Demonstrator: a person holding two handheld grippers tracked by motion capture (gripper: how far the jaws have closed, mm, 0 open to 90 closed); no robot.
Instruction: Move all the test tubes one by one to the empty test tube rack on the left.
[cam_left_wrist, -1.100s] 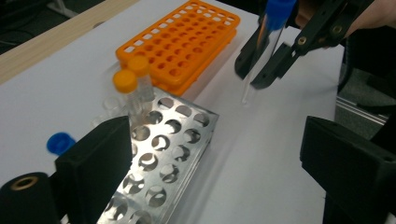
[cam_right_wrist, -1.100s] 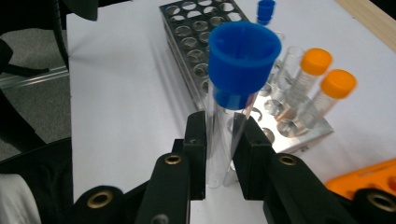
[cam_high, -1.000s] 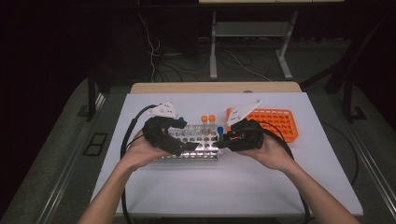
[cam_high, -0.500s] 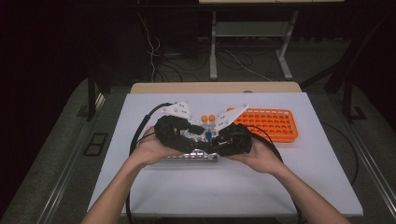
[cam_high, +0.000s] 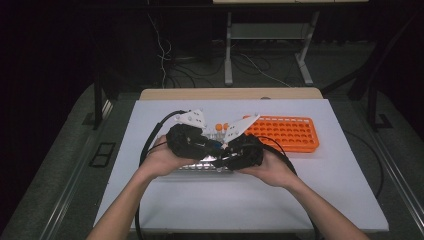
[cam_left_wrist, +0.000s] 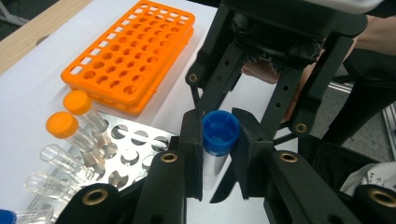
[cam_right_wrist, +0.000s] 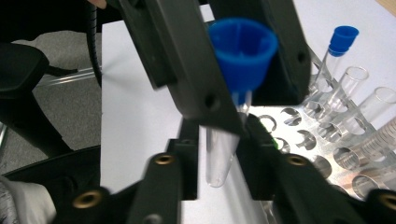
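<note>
Blue cap: I see it on a clear tube (cam_left_wrist: 215, 161) held up between my two grippers, over the near edge of the metal rack (cam_high: 202, 165), about mid-table.
Cap (cam_left_wrist: 220, 132): my left gripper (cam_left_wrist: 218, 154) has just closed its jaws on it, and the pads now press it from both sides.
Tube body: in the right gripper view the tube (cam_right_wrist: 220, 158) hangs between the jaws of my right gripper (cam_right_wrist: 218, 161), rounded end toward the camera; those jaws have just been opening a little, and I cannot tell whether the pads touch the glass.
Grippers: in the high view my left gripper (cam_high: 192, 142) and right gripper (cam_high: 240, 152) meet nose to nose over the rack.
Rack: shiny perforated plate with several open clear tubes, two orange-capped tubes (cam_left_wrist: 70, 116) at its far side and one blue-capped tube (cam_right_wrist: 335, 49).
Orange rack (cam_high: 285, 132): toward the table's far right, just beside the metal rack, its holes bare.
Table (cam_high: 325, 195): white top, wooden strip along the far edge.
</note>
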